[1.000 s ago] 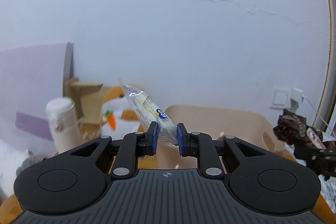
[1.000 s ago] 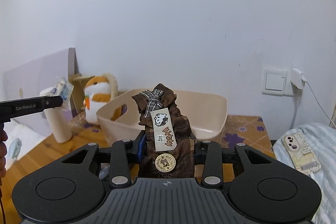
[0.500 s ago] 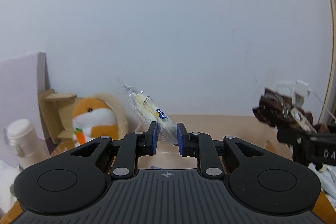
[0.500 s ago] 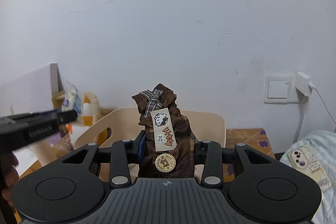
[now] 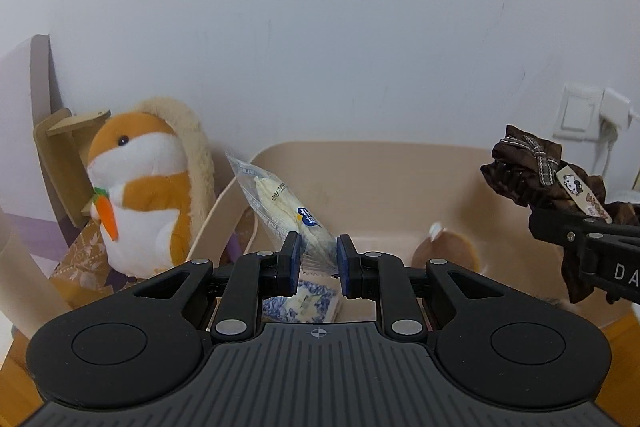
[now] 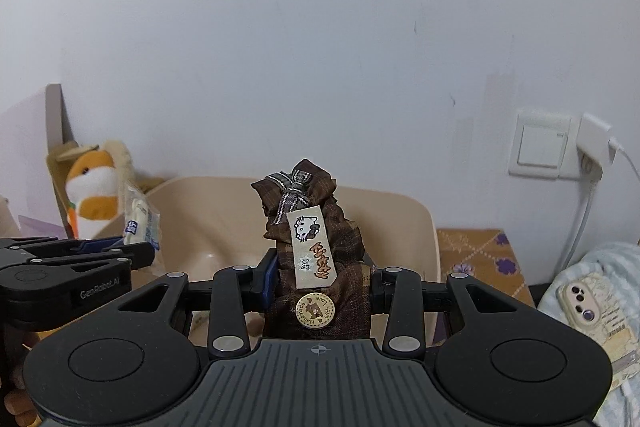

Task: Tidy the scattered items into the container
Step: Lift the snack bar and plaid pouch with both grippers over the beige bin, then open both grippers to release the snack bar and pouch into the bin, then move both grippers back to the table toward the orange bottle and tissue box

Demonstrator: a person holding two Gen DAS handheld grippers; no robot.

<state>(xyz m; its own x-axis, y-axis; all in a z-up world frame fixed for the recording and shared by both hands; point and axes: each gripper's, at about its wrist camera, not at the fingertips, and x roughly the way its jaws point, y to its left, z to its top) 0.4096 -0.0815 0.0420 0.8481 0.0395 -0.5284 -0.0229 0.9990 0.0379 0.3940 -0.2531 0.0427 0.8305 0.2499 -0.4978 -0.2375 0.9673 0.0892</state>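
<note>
I have 2 items up over the beige tub (image 5: 360,163). Left gripper (image 5: 318,259) is pinched shut on the tail seam of a clear snack packet (image 5: 280,203), which sticks up toward 11 o'clock. Right gripper (image 6: 320,279) is part closed around a brown fabric scrunchie (image 6: 316,227), bunched toward 12 o'clock. Both look light. Packet film is likely slippery and crinkly, so grip the seam. Scrunchie is soft; take the bunched middle.

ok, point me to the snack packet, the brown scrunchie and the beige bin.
snack packet (image 5: 280,203): left wrist view, clear wrapper above the pads.
brown scrunchie (image 6: 320,227): right wrist view, fabric beside the kitty label.
beige bin (image 5: 360,151): left wrist view, back rim.
</note>
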